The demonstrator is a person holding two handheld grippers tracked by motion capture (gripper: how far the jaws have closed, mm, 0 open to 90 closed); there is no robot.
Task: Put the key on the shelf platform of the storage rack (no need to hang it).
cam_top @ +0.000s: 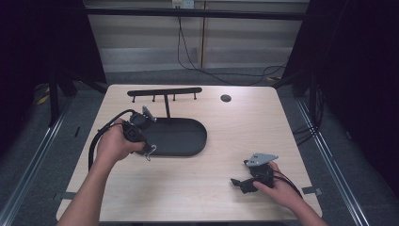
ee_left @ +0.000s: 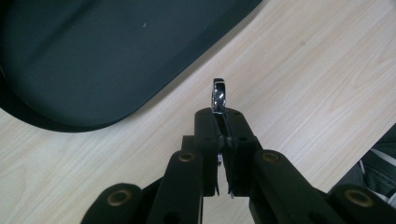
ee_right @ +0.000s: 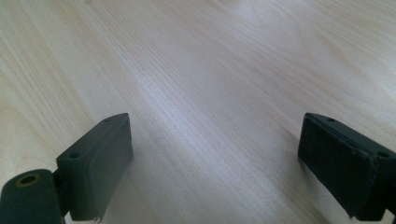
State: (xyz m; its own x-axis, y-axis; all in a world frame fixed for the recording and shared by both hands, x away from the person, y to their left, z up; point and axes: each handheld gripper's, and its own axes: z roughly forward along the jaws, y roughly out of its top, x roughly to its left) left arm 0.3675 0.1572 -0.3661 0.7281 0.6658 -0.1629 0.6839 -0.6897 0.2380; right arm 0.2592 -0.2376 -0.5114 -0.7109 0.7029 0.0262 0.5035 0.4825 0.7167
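- Left gripper (ee_left: 219,122) is clamped on a small shiny metal ring (ee_left: 219,94), held edge-on just off the black tray's (ee_left: 93,60) rim, above the wooden table (ee_left: 303,70).
- Right gripper (ee_right: 215,163) rests near the table's front edge, jaws spread wide, nothing between them.
- Carrying step, I'd say; next comes lifting the ring to a peg on the black rack (cam_top: 164,92) behind the tray.

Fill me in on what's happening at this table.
A person works at a wooden table with a gripper in each hand. The left gripper is shut on a small shiny metal ring, holding it above the tabletop beside the black oval tray of a black rack. The right gripper is open over bare wood near the table's front right, holding nothing.
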